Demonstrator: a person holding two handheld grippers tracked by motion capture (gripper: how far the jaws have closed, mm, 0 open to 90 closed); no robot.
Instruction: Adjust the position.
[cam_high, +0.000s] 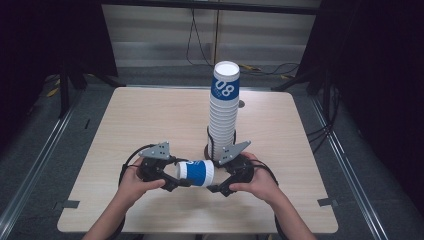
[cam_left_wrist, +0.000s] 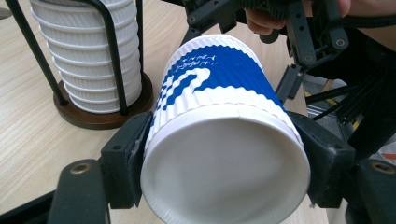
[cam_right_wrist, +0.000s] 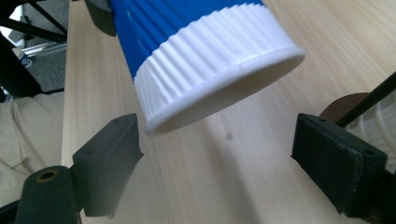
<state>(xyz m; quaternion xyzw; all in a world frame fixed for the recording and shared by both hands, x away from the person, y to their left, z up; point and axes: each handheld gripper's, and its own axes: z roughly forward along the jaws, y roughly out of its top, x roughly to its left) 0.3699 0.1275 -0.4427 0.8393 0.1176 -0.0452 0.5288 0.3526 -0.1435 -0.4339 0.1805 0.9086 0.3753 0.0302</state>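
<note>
- The top cup (cam_high: 226, 80) of the tall stack bears "08" in white on its blue band (smaller print beneath it is too small to read).
- The held cup (cam_left_wrist: 219, 121) carries white lettering, illegible.

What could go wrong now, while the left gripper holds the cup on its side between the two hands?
1. The left gripper clamps the cup near its base; squeezing harder may dent the ribbed paper wall.
2. The right gripper stands open around the cup's rim; closing off-centre could crush the rim.
3. The tall cup stack in its holder stands close behind the hands; a bump might tip it.
</note>
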